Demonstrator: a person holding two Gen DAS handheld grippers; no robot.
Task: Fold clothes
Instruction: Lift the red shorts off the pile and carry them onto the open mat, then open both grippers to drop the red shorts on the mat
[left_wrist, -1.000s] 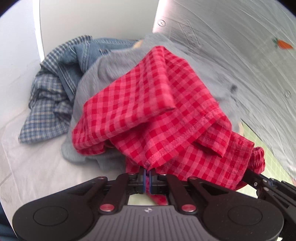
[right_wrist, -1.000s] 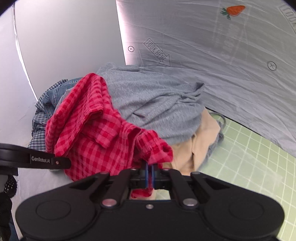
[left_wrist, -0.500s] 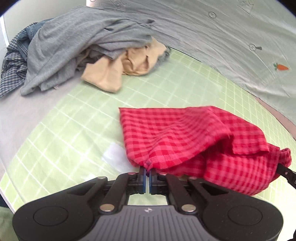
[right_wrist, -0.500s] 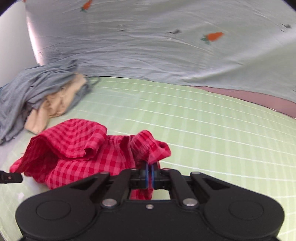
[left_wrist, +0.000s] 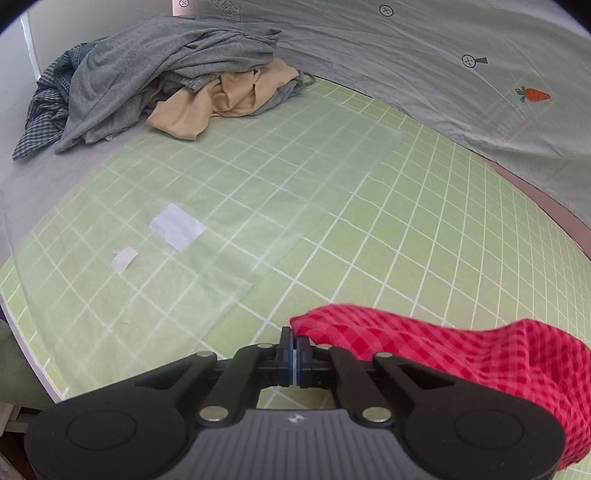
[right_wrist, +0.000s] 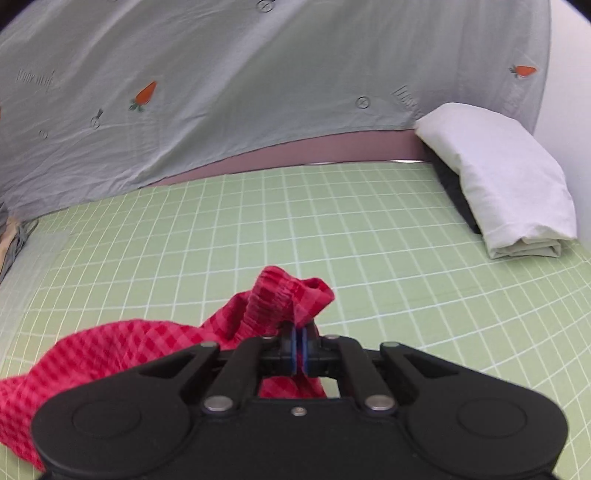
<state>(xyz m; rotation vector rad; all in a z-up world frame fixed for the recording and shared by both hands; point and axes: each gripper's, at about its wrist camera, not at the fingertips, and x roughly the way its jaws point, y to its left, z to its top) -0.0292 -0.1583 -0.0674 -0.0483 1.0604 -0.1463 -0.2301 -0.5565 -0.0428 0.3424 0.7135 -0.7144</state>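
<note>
A red checked garment (left_wrist: 461, 354) hangs between my two grippers above the green grid mat (left_wrist: 332, 206). My left gripper (left_wrist: 295, 345) is shut on one corner of it, and the cloth trails off to the right. My right gripper (right_wrist: 300, 341) is shut on the bunched elastic edge of the same garment (right_wrist: 288, 299), and the cloth sags to the left. A pile of unfolded clothes, grey (left_wrist: 147, 70), beige (left_wrist: 221, 99) and blue checked (left_wrist: 40, 110), lies at the mat's far left.
A grey sheet with carrot prints (right_wrist: 221, 74) hangs behind the mat. A folded white cloth (right_wrist: 506, 177) lies at the mat's far right. A clear plastic sheet with two white labels (left_wrist: 177, 225) covers the mat's left part.
Both grippers have carried the red garment off the pile and to the right over the mat. The garment is now stretched between them, closer to the cameras.
</note>
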